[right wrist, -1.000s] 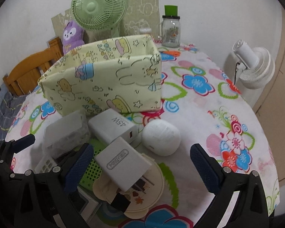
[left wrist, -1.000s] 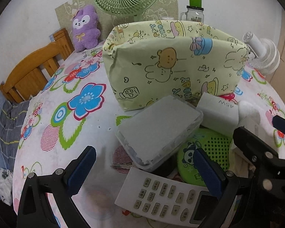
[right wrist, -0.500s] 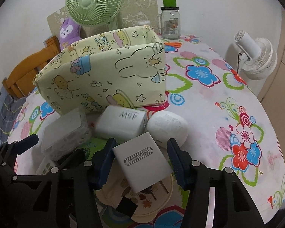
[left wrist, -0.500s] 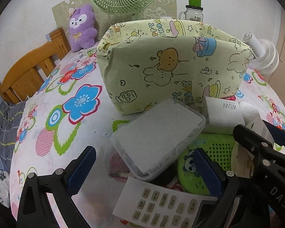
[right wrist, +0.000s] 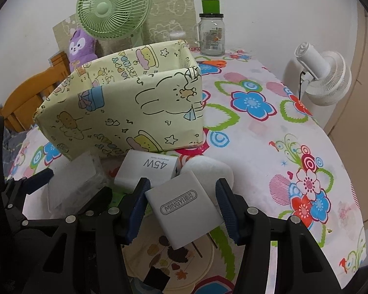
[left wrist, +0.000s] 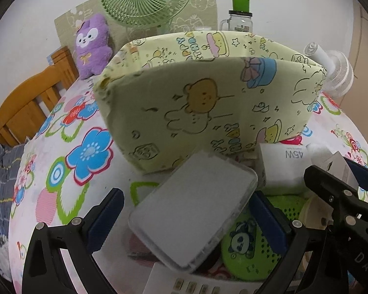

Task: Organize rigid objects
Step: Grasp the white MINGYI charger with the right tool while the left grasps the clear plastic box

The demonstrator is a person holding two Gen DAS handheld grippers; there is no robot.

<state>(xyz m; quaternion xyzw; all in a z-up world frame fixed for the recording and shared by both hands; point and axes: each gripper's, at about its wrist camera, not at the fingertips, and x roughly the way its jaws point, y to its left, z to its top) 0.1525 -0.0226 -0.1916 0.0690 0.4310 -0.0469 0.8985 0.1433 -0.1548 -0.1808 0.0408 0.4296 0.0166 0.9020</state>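
Observation:
My right gripper (right wrist: 182, 191) is shut on a white MINGYI charger (right wrist: 184, 205), one blue pad on each side, above a round leaf-print coaster (right wrist: 169, 262). Just behind it lie a white 45W charger (right wrist: 149, 169) and a white rounded object (right wrist: 208, 169). The yellow cartoon-print storage box (right wrist: 125, 112) stands open-topped behind them. My left gripper (left wrist: 186, 201) is open, and a clear plastic case (left wrist: 193, 215) lies tilted between its fingers on a green panda disc (left wrist: 252, 240). The left wrist view catches my right gripper (left wrist: 338, 171) at the right edge.
A white remote (left wrist: 184, 284) pokes out under the case. Along the back wall are a green fan (right wrist: 112, 7), a purple plush (right wrist: 81, 46) and a green-lidded jar (right wrist: 211, 34). Orange scissors (right wrist: 213, 63) lie by the jar. A white fan (right wrist: 323, 78) stands right, a wooden chair (left wrist: 29, 105) left.
My right gripper's jaws went from wide open to shut on the MINGYI charger. The left gripper crept forward over the clear case, and the remote slid lower in its view.

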